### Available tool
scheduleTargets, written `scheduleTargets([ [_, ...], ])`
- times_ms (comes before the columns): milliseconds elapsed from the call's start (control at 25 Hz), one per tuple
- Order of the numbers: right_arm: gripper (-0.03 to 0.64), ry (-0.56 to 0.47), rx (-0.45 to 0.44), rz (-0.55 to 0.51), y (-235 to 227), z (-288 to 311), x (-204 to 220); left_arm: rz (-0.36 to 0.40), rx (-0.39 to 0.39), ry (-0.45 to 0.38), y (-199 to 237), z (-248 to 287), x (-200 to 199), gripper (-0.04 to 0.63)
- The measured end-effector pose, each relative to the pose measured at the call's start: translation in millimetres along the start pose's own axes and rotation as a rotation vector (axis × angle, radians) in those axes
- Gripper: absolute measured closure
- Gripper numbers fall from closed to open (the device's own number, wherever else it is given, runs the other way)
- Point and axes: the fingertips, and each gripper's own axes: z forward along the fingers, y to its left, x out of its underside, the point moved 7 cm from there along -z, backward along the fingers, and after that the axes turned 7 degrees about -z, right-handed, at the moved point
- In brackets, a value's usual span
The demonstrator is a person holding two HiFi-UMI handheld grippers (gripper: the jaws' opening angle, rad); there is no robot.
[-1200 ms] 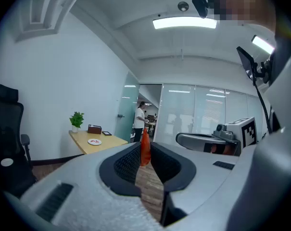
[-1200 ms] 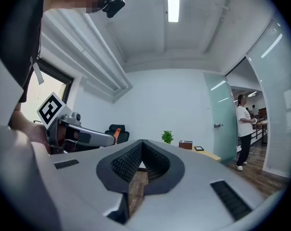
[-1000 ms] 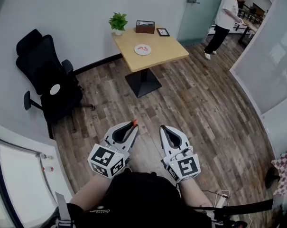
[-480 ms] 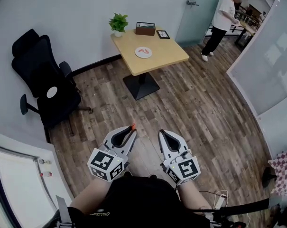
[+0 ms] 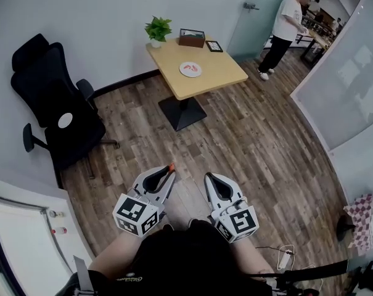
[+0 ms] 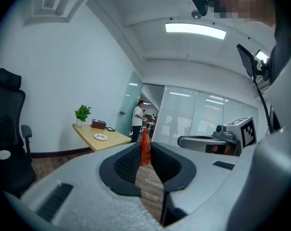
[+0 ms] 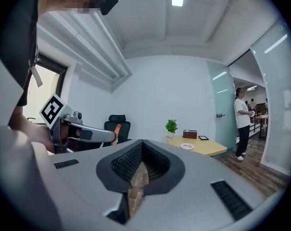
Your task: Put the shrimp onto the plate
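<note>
We hold the left gripper (image 5: 168, 172) and the right gripper (image 5: 209, 180) side by side, low before our body.
Our left jaws pinch a shrimp (image 6: 145, 149) at their tips; our right jaws are pressed together.

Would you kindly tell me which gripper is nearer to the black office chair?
Left. The left gripper, clamped on the shrimp, is to the right of the black office chair; the right gripper is farther right still, beyond the left one.

In the head view I see only the orange tip of the shrimp (image 5: 171, 166) past the left tongs (image 5: 168, 171). The plate (image 5: 190, 69) on the far counter (image 5: 222, 79) is too small for me to read its red marks.
</note>
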Motion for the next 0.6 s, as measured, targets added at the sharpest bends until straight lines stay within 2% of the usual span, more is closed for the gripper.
scheduleTargets([
  [160, 0.614, 0.002, 0.015, -0.003, 0.2, -0.1, -2.5, -0.005, 0.008, -0.004, 3.8, -1.1, -1.5, 0.531],
  [400, 0.614, 0.002, 0.002, 0.028, -2.6, 1.9, 10.3, 0.027, 0.022, 0.006, 0.5, 9.0, 2.3, 0.531],
  [600, 0.614, -0.019, -0.007, 0.045, -23.8, 15.0, 15.6, 0.036, 0.007, 0.013, 7.3, 27.0, -1.8, 0.531],
])
